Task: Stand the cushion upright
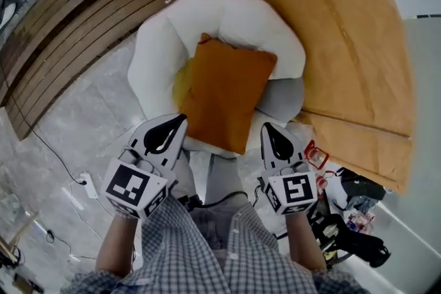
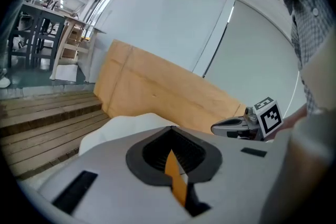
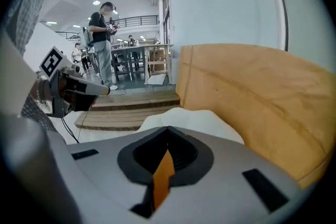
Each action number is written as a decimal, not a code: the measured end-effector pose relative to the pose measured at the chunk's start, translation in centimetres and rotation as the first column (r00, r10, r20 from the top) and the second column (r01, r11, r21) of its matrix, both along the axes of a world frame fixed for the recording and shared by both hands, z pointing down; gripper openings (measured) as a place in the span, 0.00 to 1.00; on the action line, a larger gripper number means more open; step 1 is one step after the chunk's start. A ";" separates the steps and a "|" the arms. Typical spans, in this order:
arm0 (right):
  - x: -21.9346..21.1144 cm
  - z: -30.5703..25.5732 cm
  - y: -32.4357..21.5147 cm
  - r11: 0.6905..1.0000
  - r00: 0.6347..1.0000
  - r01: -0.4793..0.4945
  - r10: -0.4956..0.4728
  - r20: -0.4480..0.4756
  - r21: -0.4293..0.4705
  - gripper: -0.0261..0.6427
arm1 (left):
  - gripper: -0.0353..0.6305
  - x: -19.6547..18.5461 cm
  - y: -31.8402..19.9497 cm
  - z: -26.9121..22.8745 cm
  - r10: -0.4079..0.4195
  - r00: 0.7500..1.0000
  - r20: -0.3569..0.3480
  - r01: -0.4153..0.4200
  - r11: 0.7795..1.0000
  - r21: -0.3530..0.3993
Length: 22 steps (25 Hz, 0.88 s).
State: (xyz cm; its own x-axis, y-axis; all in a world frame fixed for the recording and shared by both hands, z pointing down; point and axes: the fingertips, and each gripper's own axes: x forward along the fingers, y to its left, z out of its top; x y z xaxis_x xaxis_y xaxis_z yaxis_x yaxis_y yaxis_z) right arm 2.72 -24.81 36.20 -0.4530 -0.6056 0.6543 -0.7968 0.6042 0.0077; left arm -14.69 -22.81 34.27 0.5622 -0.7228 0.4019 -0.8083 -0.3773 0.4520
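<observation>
An orange cushion (image 1: 227,89) lies tilted on the seat of a white armchair (image 1: 155,51), its top edge against the backrest. My left gripper (image 1: 180,119) is shut with its tip at the cushion's lower left edge. My right gripper (image 1: 266,126) is shut too, just off the cushion's lower right corner. In the left gripper view a sliver of the cushion (image 2: 176,176) shows through the slit behind the closed tips of the left gripper (image 2: 170,131). The right gripper view shows the same: the cushion (image 3: 161,176) behind the right gripper (image 3: 168,128). Neither gripper holds anything.
A large tan board (image 1: 331,24) leans behind the armchair. Wooden steps (image 1: 83,17) run at the upper left. A power strip and cables (image 1: 86,182) lie on the marble floor at left. Bags and small items (image 1: 351,217) sit at right. People (image 3: 102,44) stand far off.
</observation>
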 end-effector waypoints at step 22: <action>9.3 18.7 -11.3 0.998 0.996 -0.009 0.004 -0.087 -0.057 0.05 | 0.06 4.6 -11.2 19.6 -0.013 0.998 0.057 0.020 0.992 -0.124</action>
